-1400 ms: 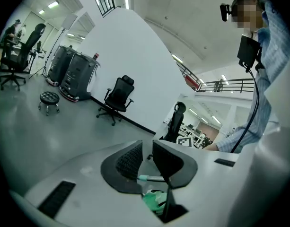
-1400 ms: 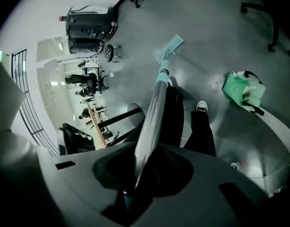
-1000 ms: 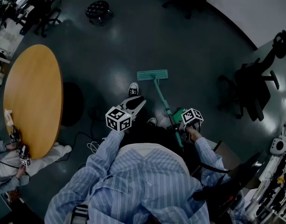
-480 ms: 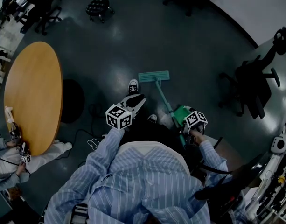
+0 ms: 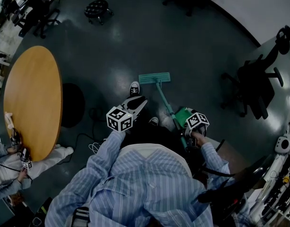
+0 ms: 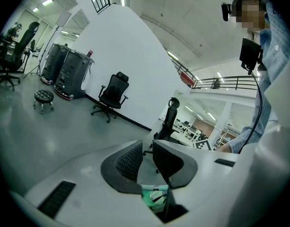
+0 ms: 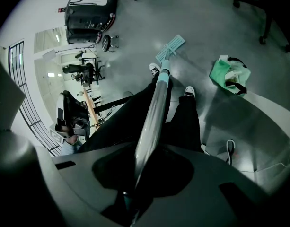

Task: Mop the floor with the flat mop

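The flat mop's teal head [image 5: 154, 77] lies flat on the dark floor ahead of my feet. Its handle [image 5: 167, 106] slants back to my right gripper [image 5: 191, 126], which is shut on it. In the right gripper view the silver handle [image 7: 153, 117] runs from between the jaws of the right gripper [image 7: 135, 176] out to the mop head [image 7: 171, 46]. My left gripper [image 5: 139, 103] hovers left of the handle, apart from it. In its own view the left gripper [image 6: 147, 157] holds nothing, its ribbed pads [image 6: 128, 161] only a narrow gap apart.
A round wooden table [image 5: 31, 98] stands at the left, with a person [image 5: 7, 167] at its near edge. A green bag [image 7: 230, 74] sits on the floor by my right foot. An office chair [image 5: 253, 91] is at the right, a stool [image 5: 97, 8] far ahead, cables [image 5: 93, 148] near my left foot.
My right gripper has drawn slightly back and right along with the handle. The mop head has barely shifted. The left gripper stays where it was.
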A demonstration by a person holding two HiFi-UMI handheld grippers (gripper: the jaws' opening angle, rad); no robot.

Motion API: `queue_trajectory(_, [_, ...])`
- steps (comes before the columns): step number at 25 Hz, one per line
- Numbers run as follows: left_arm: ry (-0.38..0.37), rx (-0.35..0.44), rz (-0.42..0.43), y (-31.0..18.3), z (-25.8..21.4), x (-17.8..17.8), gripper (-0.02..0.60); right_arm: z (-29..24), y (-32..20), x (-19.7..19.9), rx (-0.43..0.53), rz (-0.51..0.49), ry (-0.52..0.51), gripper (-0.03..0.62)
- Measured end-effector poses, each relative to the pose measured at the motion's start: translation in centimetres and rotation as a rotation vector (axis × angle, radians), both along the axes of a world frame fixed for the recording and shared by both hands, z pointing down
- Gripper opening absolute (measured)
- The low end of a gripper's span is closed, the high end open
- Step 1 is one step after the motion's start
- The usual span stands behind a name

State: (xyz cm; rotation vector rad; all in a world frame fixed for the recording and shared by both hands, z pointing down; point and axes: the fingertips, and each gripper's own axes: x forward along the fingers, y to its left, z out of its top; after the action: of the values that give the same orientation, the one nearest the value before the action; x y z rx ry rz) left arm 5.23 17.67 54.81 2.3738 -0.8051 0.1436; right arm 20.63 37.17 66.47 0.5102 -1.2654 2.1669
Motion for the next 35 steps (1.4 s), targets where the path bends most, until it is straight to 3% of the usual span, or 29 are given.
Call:
queue_trajectory(8, [0.0, -0.011, 0.009, -2.2, 0.3, 0.2, 0.069, 0.3, -3.3, -0.8, 0.008, 0.004, 0.0, 0.097])
queue_trajectory(16, [-0.006, -0.036, 0.014, -6.6, 1.1, -1.0, 0.069, 0.9, -10.7, -2.4, 0.015, 0.006, 0.001, 0.097])
queue_trajectory(24, [-0.012, -0.068, -0.005, -14.1, 1.7, -3.5, 0.069, 1.4, -21.8, -4.6, 0.023, -0.009, 0.016, 0.097])
queue_trajectory(35, [-0.001, -0.121, -0.039, -26.6, 3.5, -10.5, 0.069, 2.6, -40.4, -10.3, 0.04, -0.023, 0.051, 0.097])
